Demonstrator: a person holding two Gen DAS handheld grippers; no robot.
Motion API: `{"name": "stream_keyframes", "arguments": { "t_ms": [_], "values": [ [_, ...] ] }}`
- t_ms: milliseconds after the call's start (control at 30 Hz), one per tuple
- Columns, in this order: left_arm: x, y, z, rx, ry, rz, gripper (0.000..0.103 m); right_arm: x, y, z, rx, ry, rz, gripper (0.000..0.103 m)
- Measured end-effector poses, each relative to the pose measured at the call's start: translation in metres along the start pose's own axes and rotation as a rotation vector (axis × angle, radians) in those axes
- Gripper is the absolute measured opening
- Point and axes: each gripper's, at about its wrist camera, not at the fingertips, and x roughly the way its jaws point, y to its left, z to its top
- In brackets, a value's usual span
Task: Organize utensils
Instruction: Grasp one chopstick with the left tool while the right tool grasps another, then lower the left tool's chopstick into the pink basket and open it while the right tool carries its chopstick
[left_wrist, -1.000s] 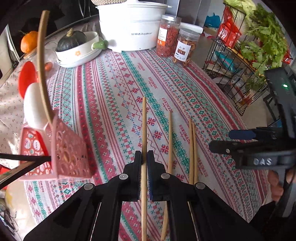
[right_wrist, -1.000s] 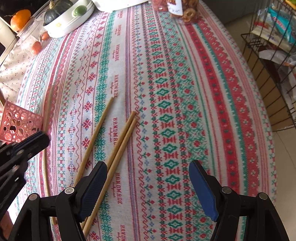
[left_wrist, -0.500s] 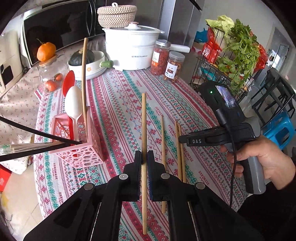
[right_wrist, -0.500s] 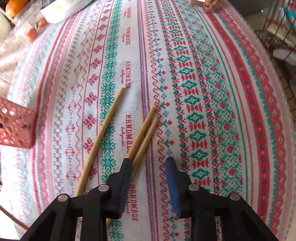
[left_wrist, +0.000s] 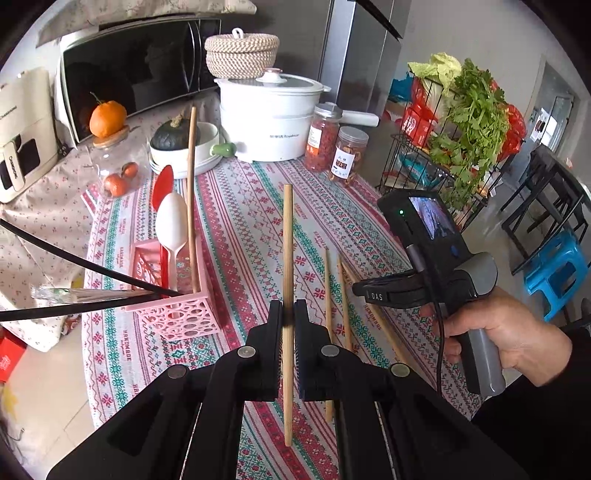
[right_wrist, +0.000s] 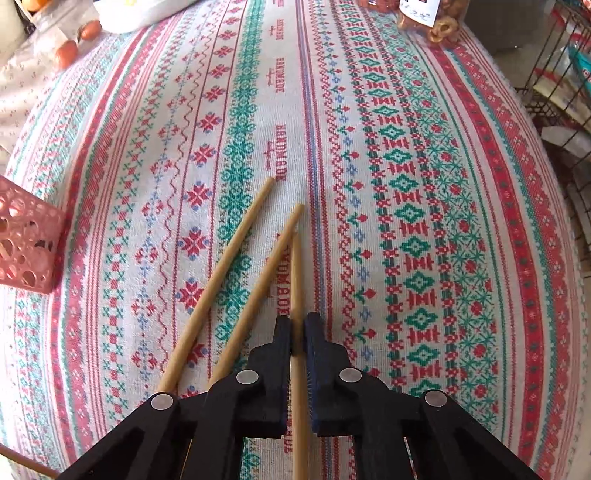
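Note:
My left gripper (left_wrist: 287, 314) is shut on a wooden chopstick (left_wrist: 287, 251), held up above the patterned tablecloth. A pink perforated utensil basket (left_wrist: 173, 302) stands to its left, holding a white spoon (left_wrist: 170, 225), a red spoon (left_wrist: 162, 186) and one upright chopstick (left_wrist: 191, 192). My right gripper (right_wrist: 297, 328) is shut on another chopstick (right_wrist: 296, 280) low over the cloth. Two more chopsticks (right_wrist: 225, 273) lie on the cloth to its left. The basket's corner (right_wrist: 26, 240) shows at the left edge of the right wrist view. The right gripper also shows in the left wrist view (left_wrist: 391, 291).
At the back of the table stand a white electric pot (left_wrist: 271, 118), two jars (left_wrist: 334, 151), a bowl with a squash (left_wrist: 184, 147) and a microwave (left_wrist: 136, 70). A wire rack of greens (left_wrist: 458, 136) stands off the right edge. Black cables (left_wrist: 74, 284) cross at the left.
My left gripper has lifted its chopstick higher above the table. My right gripper has moved down over the lying chopsticks and closed on the rightmost one.

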Motion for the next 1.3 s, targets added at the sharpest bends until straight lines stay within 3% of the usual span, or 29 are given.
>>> {"name": "stream_keyframes", "arguments": {
  "t_ms": [233, 500, 733, 967, 1133, 1300],
  "values": [
    [-0.033, -0.001, 0.007, 0.006, -0.096, 0.003, 0.006, -0.038, -0.018, -0.004, 0.025, -0.109, 0.097, 0.006],
    [-0.079, 0.003, 0.021, -0.016, -0.256, 0.032, 0.006, -0.130, -0.010, -0.021, 0.017, -0.365, 0.199, 0.006],
    [-0.115, 0.017, 0.026, -0.058, -0.461, 0.124, 0.006, -0.183, 0.004, -0.027, -0.025, -0.564, 0.240, 0.006],
    [-0.112, 0.024, 0.030, -0.057, -0.630, 0.256, 0.006, -0.206, 0.013, -0.025, -0.032, -0.685, 0.282, 0.006],
    [-0.091, 0.032, 0.035, -0.063, -0.654, 0.298, 0.006, -0.211, 0.016, -0.019, -0.036, -0.717, 0.294, 0.006],
    [-0.051, 0.045, 0.040, -0.077, -0.556, 0.315, 0.006, -0.209, 0.022, -0.018, -0.057, -0.726, 0.288, 0.006]
  ]
}}
